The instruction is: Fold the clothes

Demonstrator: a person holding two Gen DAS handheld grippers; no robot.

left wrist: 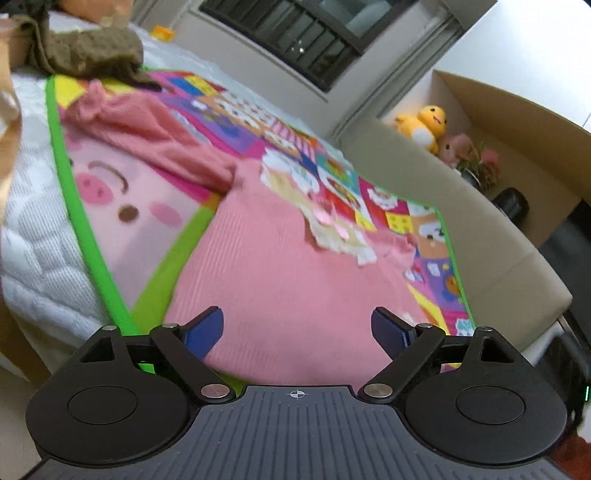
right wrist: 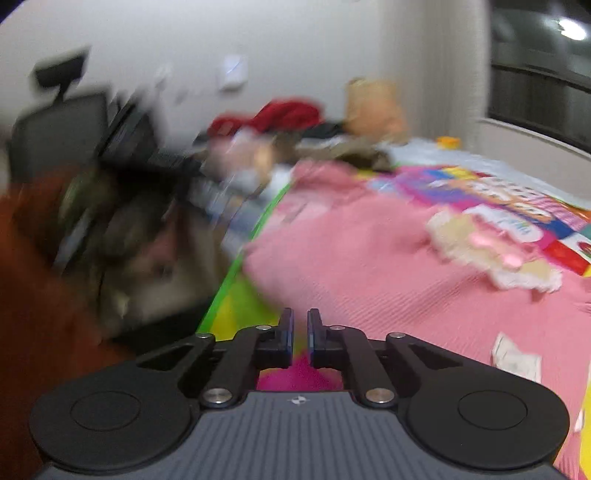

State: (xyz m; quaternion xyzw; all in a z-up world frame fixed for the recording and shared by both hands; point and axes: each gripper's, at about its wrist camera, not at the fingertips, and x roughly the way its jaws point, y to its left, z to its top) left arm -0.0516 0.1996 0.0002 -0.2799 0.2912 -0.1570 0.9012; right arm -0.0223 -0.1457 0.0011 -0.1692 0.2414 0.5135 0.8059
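A pink ribbed garment (left wrist: 288,277) lies spread on a colourful play mat (left wrist: 92,229) with a green border. It has a cream applique (left wrist: 332,229) on its chest, and one sleeve (left wrist: 147,125) stretches toward the far left. My left gripper (left wrist: 297,317) hovers over the garment's near part, wide open, with nothing between its blue pads (left wrist: 207,328). In the blurred right wrist view, my right gripper (right wrist: 300,321) sits at the left edge of the pink garment (right wrist: 369,266), its fingers almost together. Whether cloth is pinched between them is unclear.
The mat lies on a white mattress (left wrist: 33,221). An olive garment (left wrist: 92,51) sits at the mat's far corner, with a red clothes pile (right wrist: 284,114) behind. A cardboard box (left wrist: 517,122) with a yellow plush toy (left wrist: 428,122) stands to the right under a window (left wrist: 295,33).
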